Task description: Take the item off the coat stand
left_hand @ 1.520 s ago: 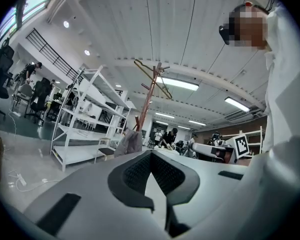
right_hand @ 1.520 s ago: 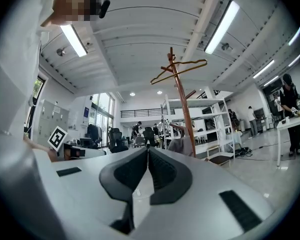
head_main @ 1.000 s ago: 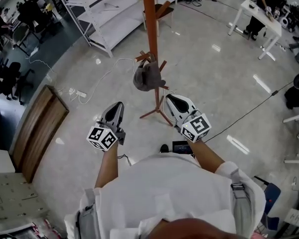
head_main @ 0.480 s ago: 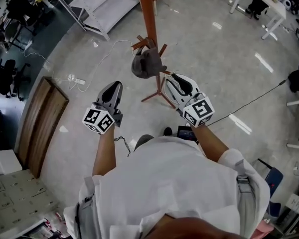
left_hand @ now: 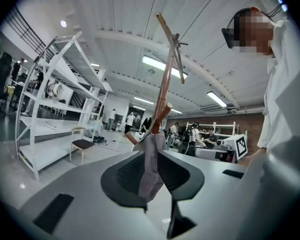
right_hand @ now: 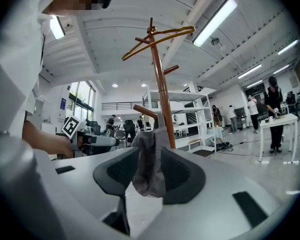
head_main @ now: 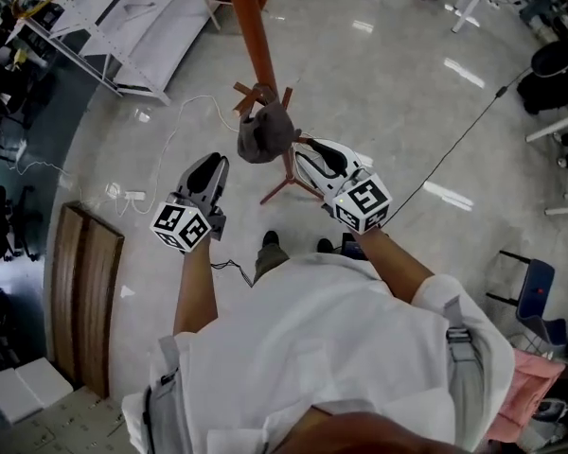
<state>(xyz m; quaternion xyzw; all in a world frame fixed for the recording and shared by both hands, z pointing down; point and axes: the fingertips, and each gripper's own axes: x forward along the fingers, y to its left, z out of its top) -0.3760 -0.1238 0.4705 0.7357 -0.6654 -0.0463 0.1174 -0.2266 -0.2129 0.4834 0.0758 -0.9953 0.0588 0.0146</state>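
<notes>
Much bare floor [head_main: 398, 112] surrounds coat stand [head_main: 250, 38] and cloth [head_main: 263, 136].

Head view steeply down; gripper views level, close; all share coat stand [head_main: 250, 38].

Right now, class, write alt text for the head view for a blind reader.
Seen from above, a grey cloth hangs on a peg of a brown coat stand. A person's left gripper and right gripper point toward it, jaws just opening, gripping nothing.

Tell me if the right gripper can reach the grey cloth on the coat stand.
Probably yes: the right gripper is close beside the grey cloth, its jaws have just been opening with the cloth lined up between them, nothing blocks it.
</notes>
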